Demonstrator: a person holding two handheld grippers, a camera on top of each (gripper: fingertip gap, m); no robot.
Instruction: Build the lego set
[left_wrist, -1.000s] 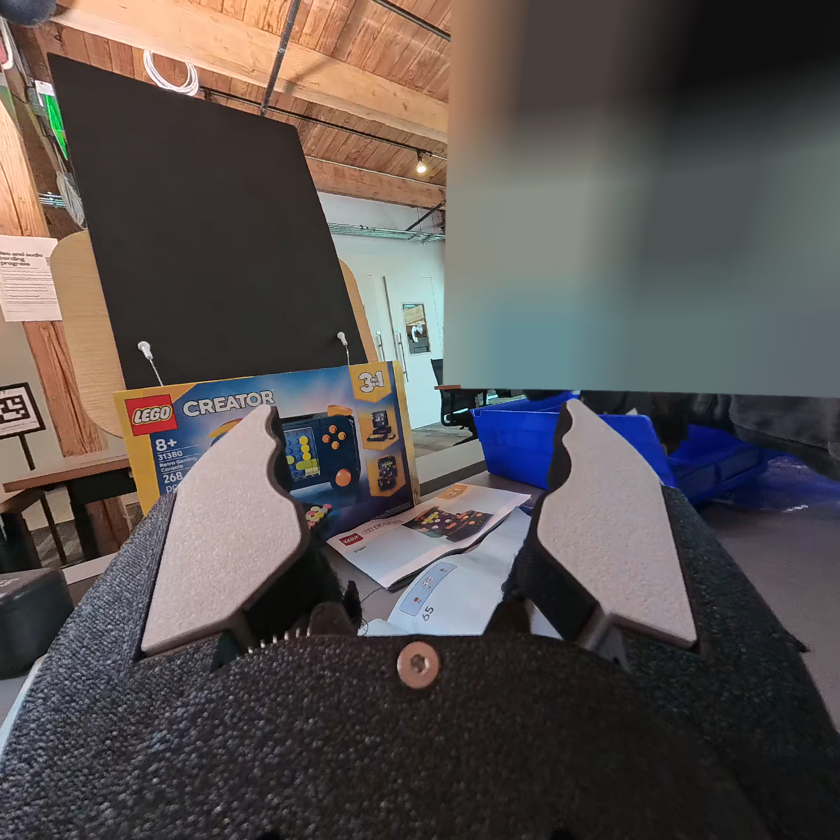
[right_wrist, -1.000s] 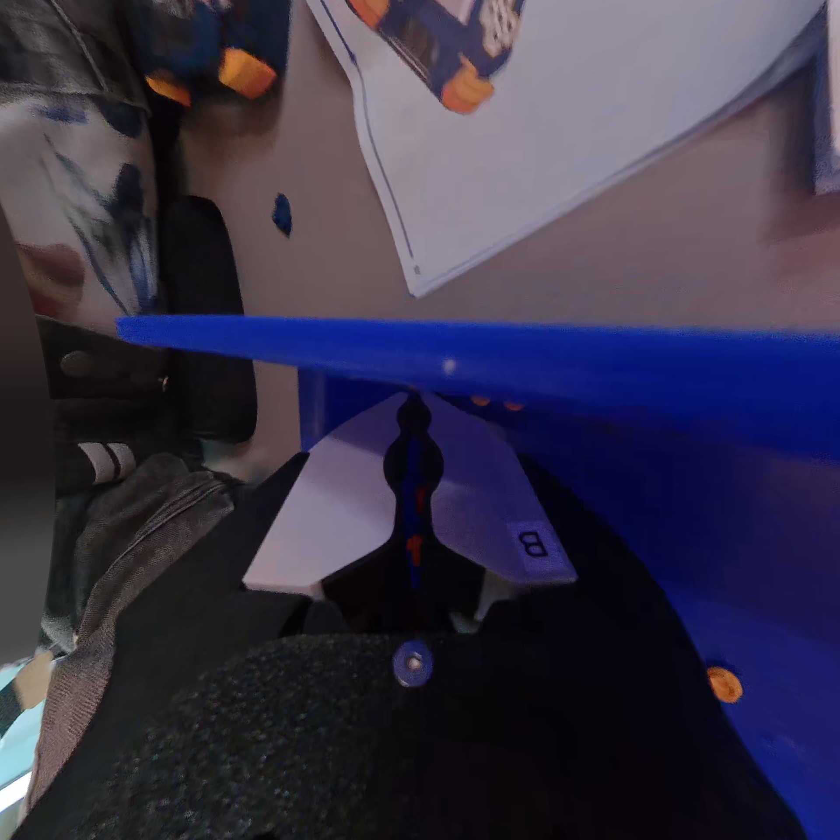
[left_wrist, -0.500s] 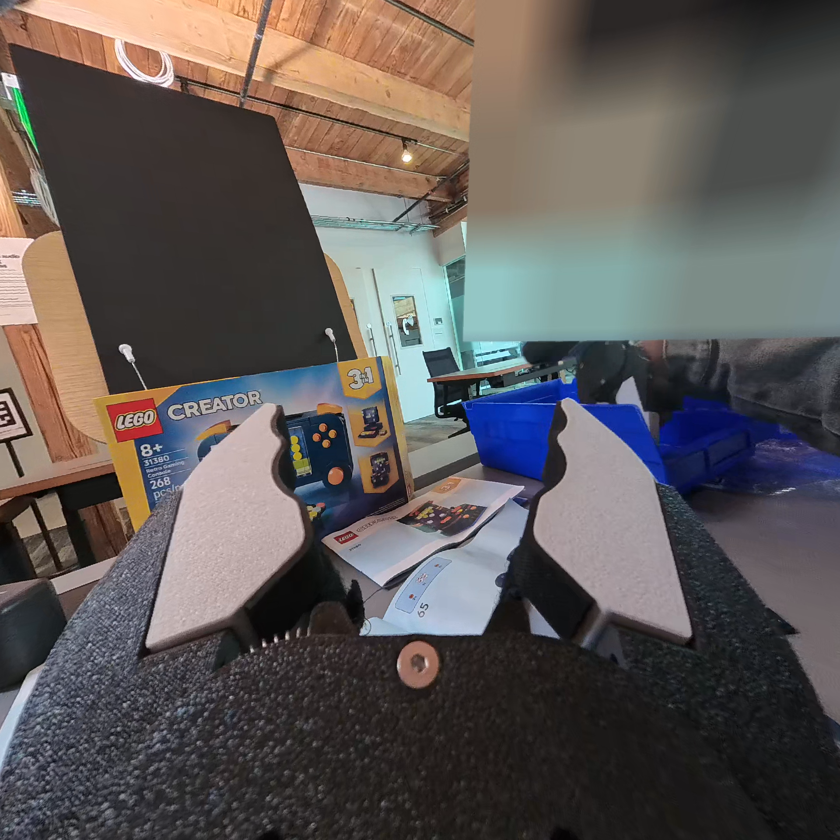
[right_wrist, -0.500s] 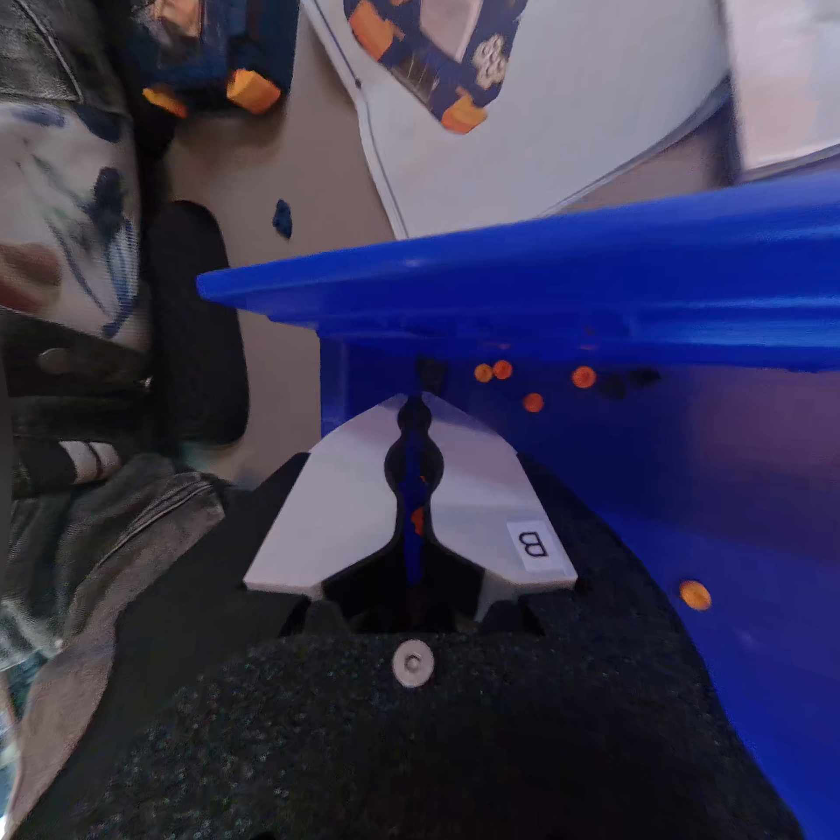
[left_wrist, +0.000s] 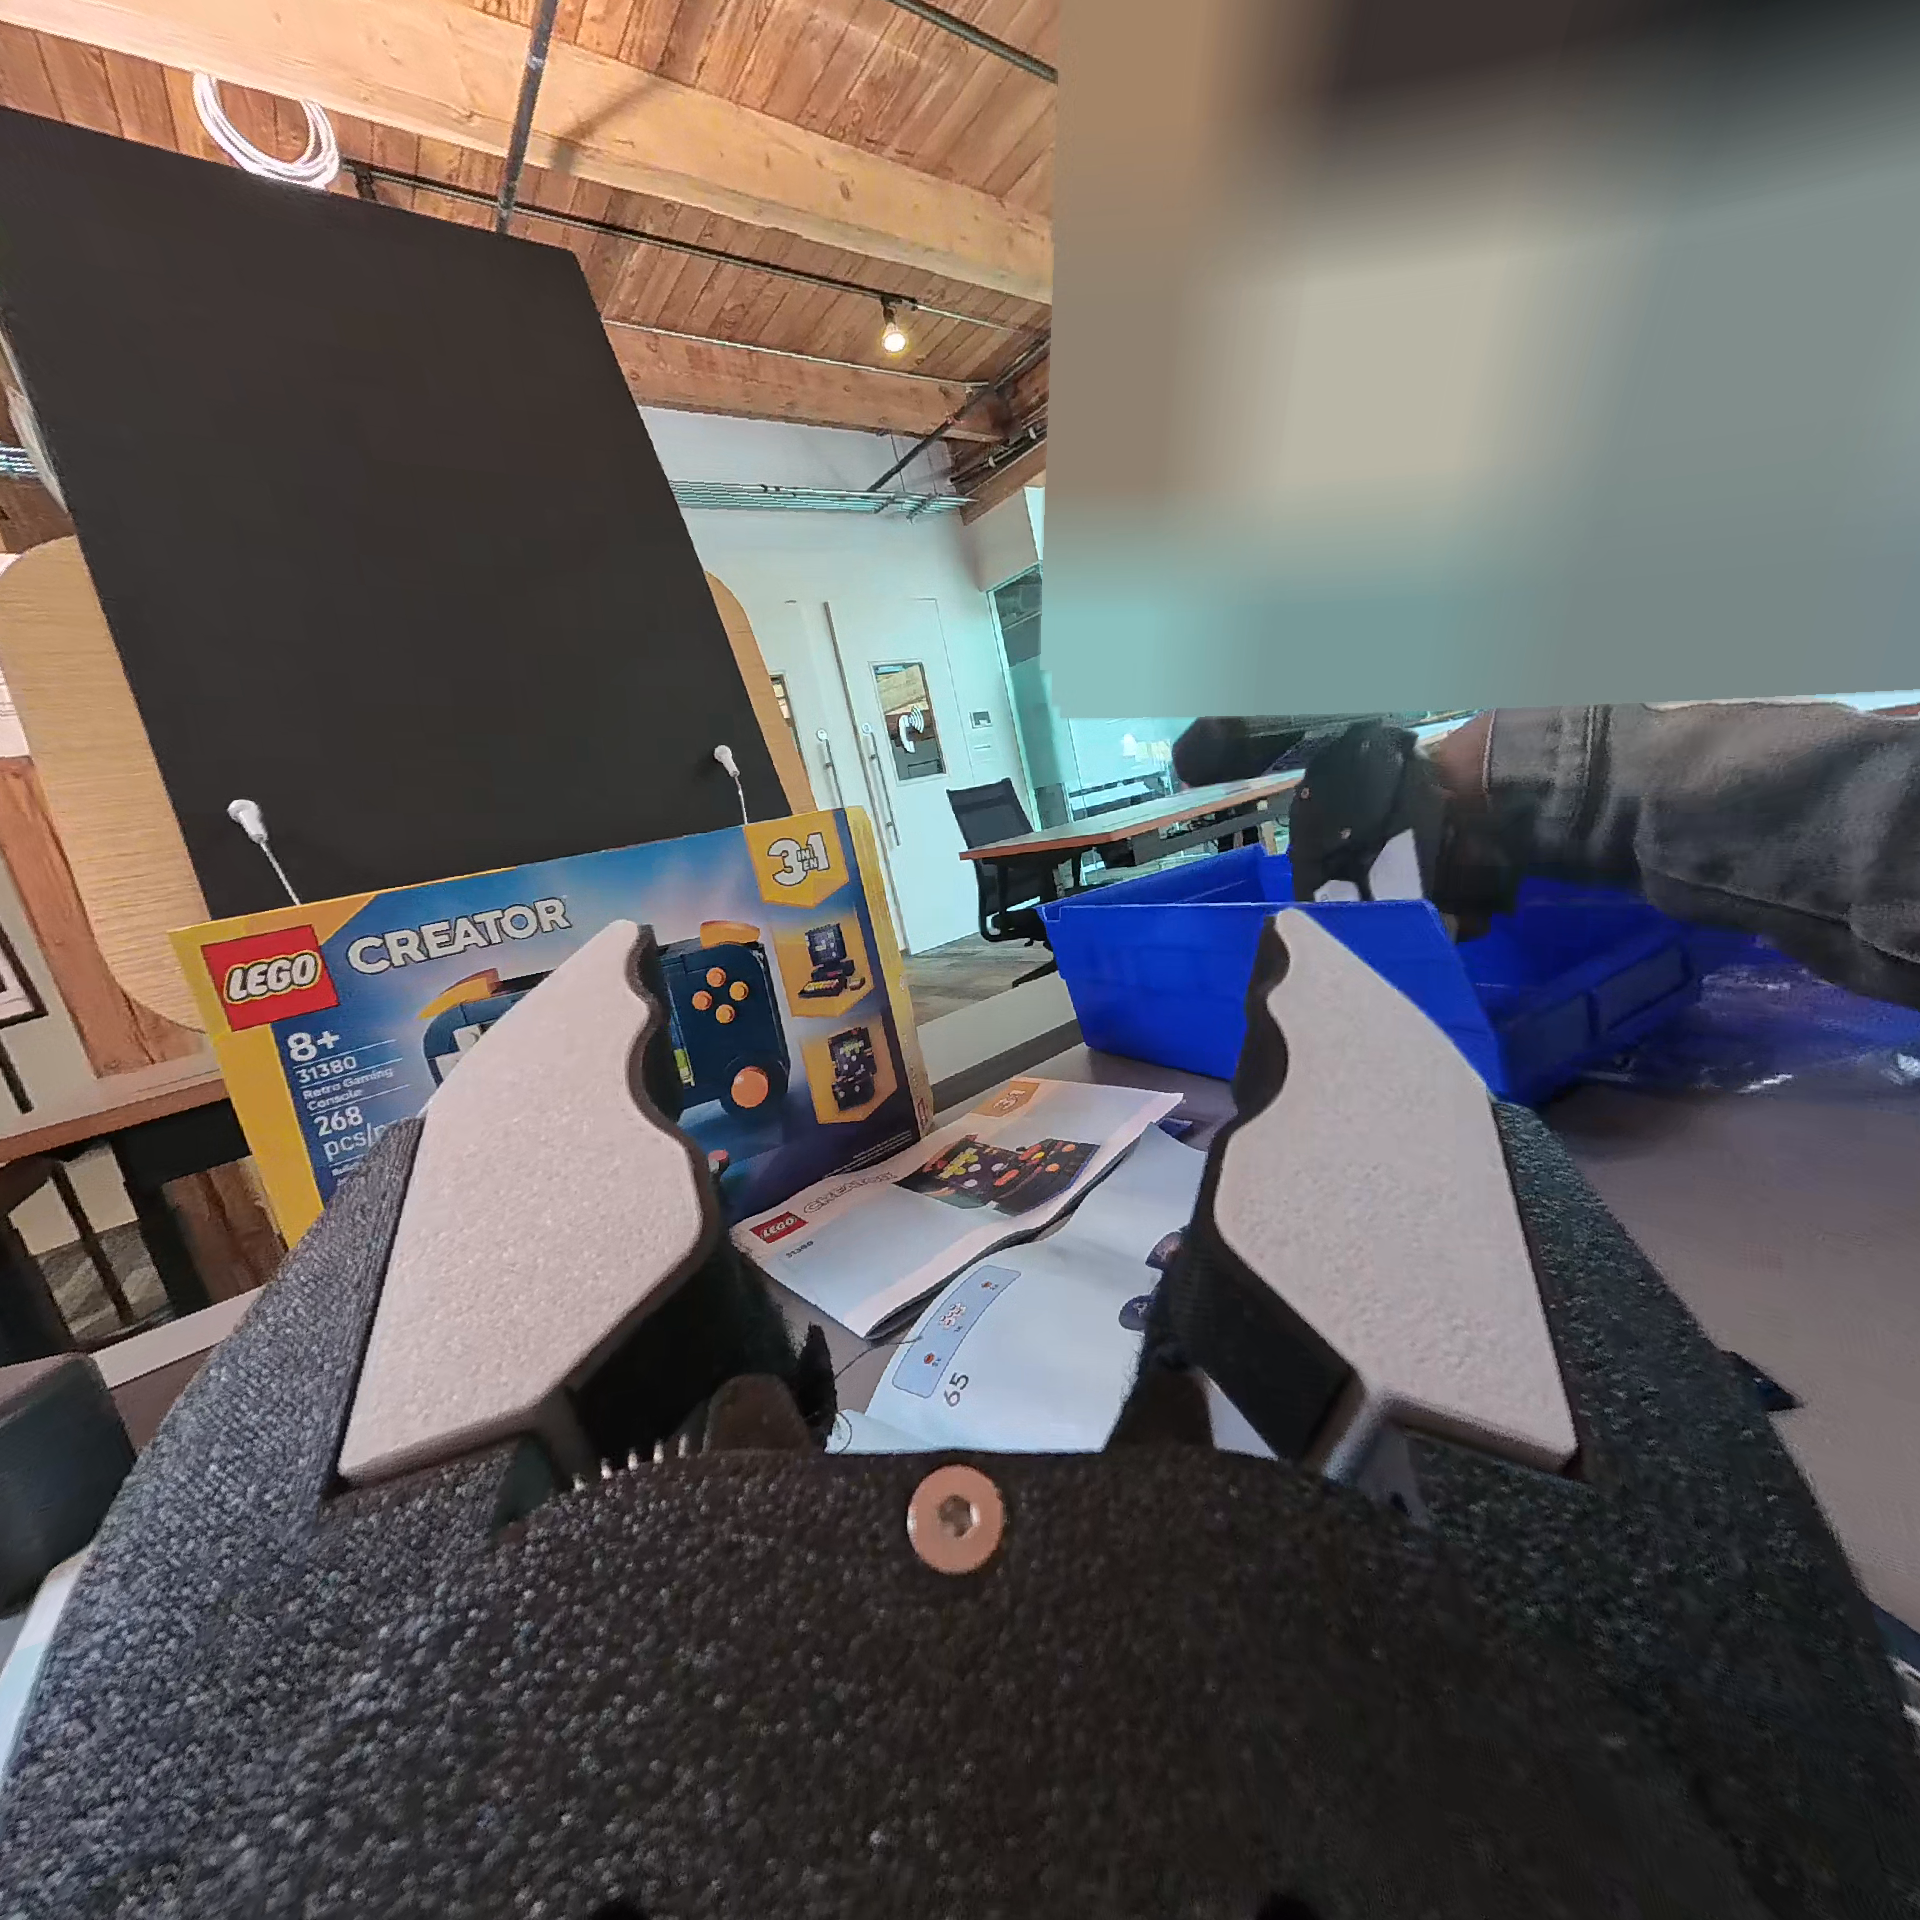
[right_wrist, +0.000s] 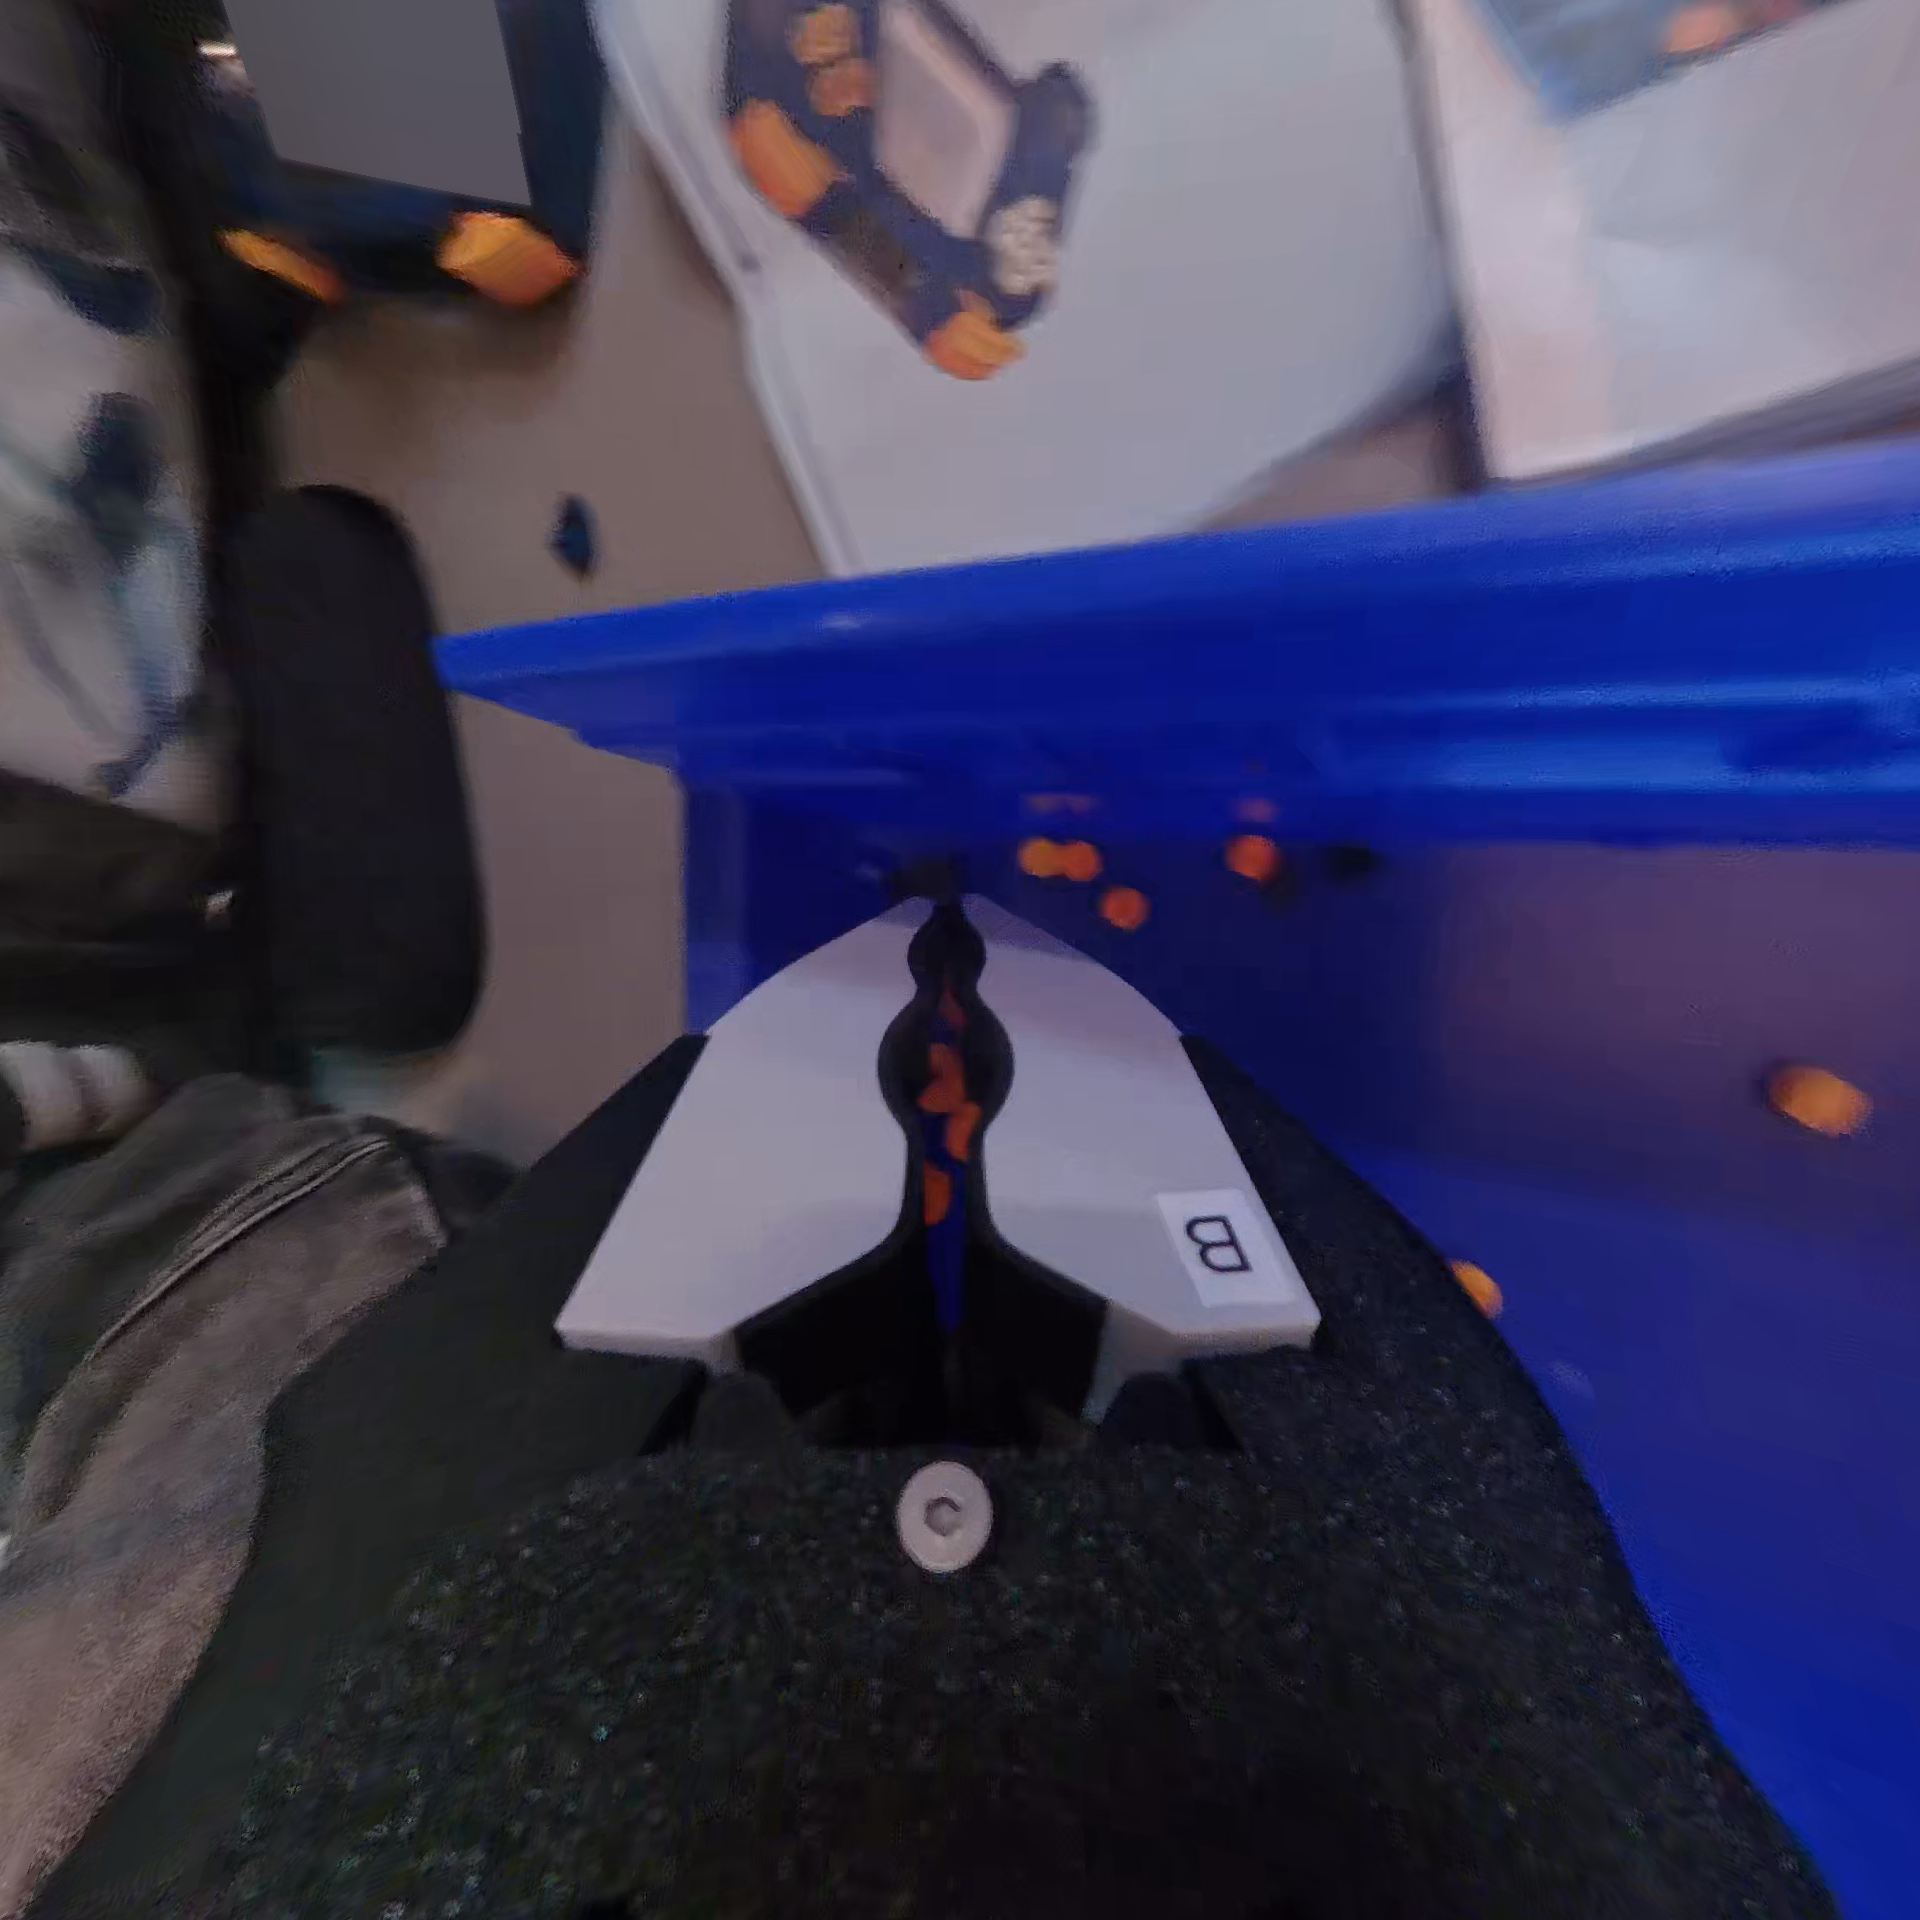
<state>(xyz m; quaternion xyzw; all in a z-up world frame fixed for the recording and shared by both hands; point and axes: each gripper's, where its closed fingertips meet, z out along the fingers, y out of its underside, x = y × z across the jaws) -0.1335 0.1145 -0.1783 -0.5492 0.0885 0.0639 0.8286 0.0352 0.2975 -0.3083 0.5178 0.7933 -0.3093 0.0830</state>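
Note:
My left gripper (left_wrist: 953, 935) is open and empty, held above the table and facing the Lego box (left_wrist: 540, 997). Two instruction booklets (left_wrist: 966, 1184) lie in front of the box. My right gripper (right_wrist: 940, 906) is shut, tips down inside the blue bin (right_wrist: 1247, 665) among small orange pieces (right_wrist: 1060, 860). A small dark bit shows at its tips; I cannot tell if it is held. The right gripper also shows in the left wrist view (left_wrist: 1351, 831), over the blue bin (left_wrist: 1195, 977). A partly built dark blue and orange model (right_wrist: 488, 244) lies beyond the bin.
An open instruction page (right_wrist: 1195, 312) lies just past the bin rim. A tiny blue piece (right_wrist: 574, 530) sits on the grey table. A person's grey sleeve (left_wrist: 1714, 821) reaches over the bin. A black panel (left_wrist: 364, 571) stands behind the box. Some 30 cm of space lies between my two pairs of fingers.
The right gripper has moved down and farther into the bin, staying shut; more orange pieces show. The left view has swung right, bringing the right gripper and sleeve into sight.

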